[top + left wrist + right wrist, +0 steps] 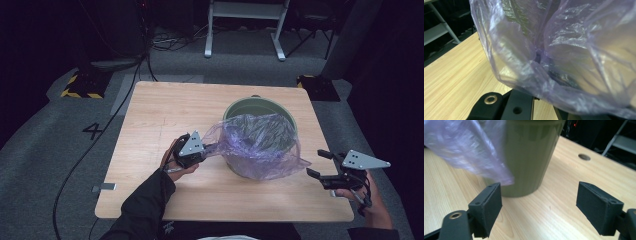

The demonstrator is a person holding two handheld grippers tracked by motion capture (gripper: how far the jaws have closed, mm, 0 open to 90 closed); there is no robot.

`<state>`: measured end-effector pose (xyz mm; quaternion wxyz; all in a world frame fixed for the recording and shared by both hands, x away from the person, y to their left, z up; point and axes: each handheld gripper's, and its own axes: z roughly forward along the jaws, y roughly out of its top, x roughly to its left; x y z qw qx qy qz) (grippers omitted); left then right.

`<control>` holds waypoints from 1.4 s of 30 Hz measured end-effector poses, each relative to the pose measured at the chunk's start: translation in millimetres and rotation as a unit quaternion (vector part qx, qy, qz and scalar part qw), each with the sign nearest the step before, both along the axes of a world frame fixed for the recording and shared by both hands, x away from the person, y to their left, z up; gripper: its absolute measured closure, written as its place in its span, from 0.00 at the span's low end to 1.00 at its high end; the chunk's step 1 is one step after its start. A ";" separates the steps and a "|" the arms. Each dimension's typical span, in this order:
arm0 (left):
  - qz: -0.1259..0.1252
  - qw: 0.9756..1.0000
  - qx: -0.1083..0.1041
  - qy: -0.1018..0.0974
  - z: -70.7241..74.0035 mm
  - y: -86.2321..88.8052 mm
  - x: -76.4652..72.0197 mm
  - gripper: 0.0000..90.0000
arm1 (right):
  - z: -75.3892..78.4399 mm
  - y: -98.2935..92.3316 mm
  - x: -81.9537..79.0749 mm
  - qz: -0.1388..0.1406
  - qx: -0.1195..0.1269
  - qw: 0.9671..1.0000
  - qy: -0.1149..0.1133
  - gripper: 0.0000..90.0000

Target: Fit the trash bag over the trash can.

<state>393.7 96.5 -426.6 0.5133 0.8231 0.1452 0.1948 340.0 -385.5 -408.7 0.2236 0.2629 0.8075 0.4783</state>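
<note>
A green bin (260,107) stands on the wooden counter (150,130), right of its centre and toward the far edge in the high view. A thin purple plastic bag (257,145) sits in its mouth and spills over the near rim, hanging down the front wall toward 6 o'clock, with a loose flap trailing out toward 4 o'clock.

The left gripper (207,148) is at 9 o'clock from the bin, just beside its near-left wall, and points toward 3 o'clock. Its fingers are pressed together on the left corner of the bag, pinching the film and drawing it into a taut point. In the left gripper view the bag (564,57) billows close over the black fingers, with the bin's dark inside showing through the film.

The right gripper (316,163) hovers over the counter's right edge at about 4 o'clock from the bin, apart from both bin and bag, pointing toward 9 o'clock. Its 2 fingers (487,206) stand spread wide with only bare counter between them. In the right gripper view the bin (529,157) rises beyond them at 12 o'clock, with the bag (464,147) draped down its left side.
</note>
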 end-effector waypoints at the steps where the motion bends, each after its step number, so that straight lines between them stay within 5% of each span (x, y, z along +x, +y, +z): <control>1: 0.000 1.000 0.000 0.000 0.0 0.0 0.0 0.98 | 0.0 0.0 0.0 0.000 0.000 1.000 0.000 0.22; 4: 0.002 1.000 0.001 -0.001 0.1 0.5 0.4 0.98 | -4.7 -5.5 2.4 -0.004 -0.020 1.000 0.010 0.21; 9: 0.004 1.000 0.001 -0.001 0.3 0.5 0.4 0.96 | 3.5 -16.5 7.2 -0.038 0.020 0.999 0.008 0.26; 11: 0.005 1.000 0.002 0.000 0.3 0.7 0.5 0.94 | 19.3 -11.6 9.4 -0.044 0.038 0.998 -0.006 0.28; 18: 0.011 1.000 -0.003 0.007 2.5 3.8 -1.1 0.67 | 52.9 23.6 12.1 -0.002 0.084 0.996 -0.028 0.28; 24: 0.011 1.000 -0.011 0.017 7.1 10.8 -7.5 0.52 | 60.1 51.4 8.7 0.037 0.077 0.996 -0.027 0.27; 30: 0.024 0.999 -0.005 0.032 10.9 24.6 -17.3 0.31 | 51.2 59.6 7.0 0.041 0.077 0.996 -0.007 0.27; 34: 0.037 0.998 -0.014 0.040 14.2 34.0 -19.5 0.21 | 42.4 63.7 9.3 0.028 0.055 0.998 0.004 0.28; 37: 0.048 0.997 -0.032 0.043 21.2 45.4 -22.5 0.19 | 35.9 65.4 12.5 0.022 0.044 0.999 0.016 0.41; 38: 0.054 0.997 -0.047 0.041 27.2 53.4 -24.1 0.19 | 33.9 63.8 14.7 0.024 0.042 0.999 0.020 0.63; 39: 0.054 0.997 -0.047 0.041 27.2 53.4 -24.1 0.19 | 33.9 63.8 14.7 0.024 0.042 0.999 0.020 0.63; 40: 0.058 0.996 -0.062 0.040 34.6 61.3 -23.9 0.19 | 33.4 62.4 16.1 0.024 0.045 0.998 0.021 0.78; 42: 0.060 0.994 -0.079 0.039 43.1 67.0 -22.3 0.19 | 33.1 61.3 17.0 0.021 0.040 0.999 0.015 0.87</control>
